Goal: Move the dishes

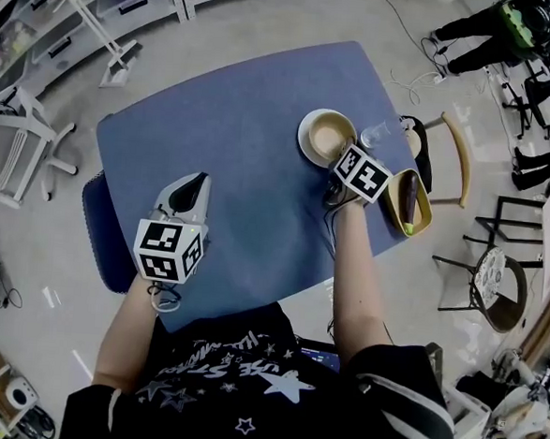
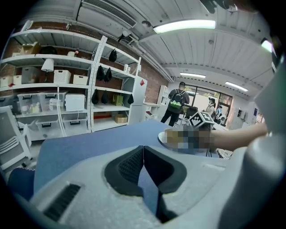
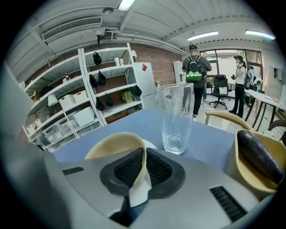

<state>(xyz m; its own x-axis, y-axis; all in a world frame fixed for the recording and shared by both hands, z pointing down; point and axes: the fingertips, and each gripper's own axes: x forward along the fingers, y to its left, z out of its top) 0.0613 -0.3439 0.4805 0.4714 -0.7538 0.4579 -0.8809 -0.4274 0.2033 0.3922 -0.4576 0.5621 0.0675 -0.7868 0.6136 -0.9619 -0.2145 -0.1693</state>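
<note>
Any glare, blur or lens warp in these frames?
Both gripper views: heavy fisheye, shelving bows, corners go black. Left gripper view: ceiling light blown out, foreground soft. Right gripper view: glass sharp, bowl rim up close slightly soft. Head view: even light, edges curve.

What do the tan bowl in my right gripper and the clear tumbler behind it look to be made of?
Bowl: tan, thin-walled, matte with a soft sheen; likely plastic or melamine, though glazed ceramic can't be ruled out. Tumbler: clear and see-through with a thick base and sharp highlights; looks like glass, possibly hard clear plastic.
</note>
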